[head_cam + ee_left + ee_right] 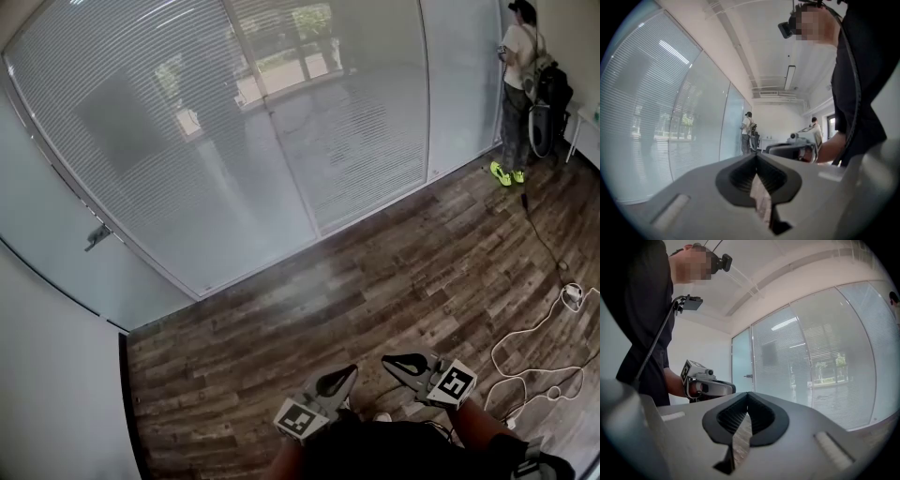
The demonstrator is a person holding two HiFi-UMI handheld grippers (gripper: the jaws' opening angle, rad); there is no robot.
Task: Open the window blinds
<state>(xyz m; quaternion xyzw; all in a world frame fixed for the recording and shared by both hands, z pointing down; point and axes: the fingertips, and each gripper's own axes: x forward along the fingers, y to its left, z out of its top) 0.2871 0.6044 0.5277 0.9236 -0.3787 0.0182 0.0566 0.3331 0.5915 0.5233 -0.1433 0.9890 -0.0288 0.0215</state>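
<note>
The window blinds (234, 122) hang behind tall glass panels across the far wall, their thin slats letting the outside show only faintly. In the left gripper view the blinds (642, 117) fill the left side, and in the right gripper view the blinds (825, 357) fill the right. Low in the head view, well back from the glass, my left gripper (349, 372) and right gripper (387, 361) are held side by side. Left gripper (757, 157) is shut with nothing in it. Right gripper (747, 395) is shut and empty too.
A glass door with a handle (97, 236) stands at the left. A person (520, 94) with a backpack stands by the glass at the far right. A white cable (544, 361) loops over the wooden floor (309, 309) at the right.
</note>
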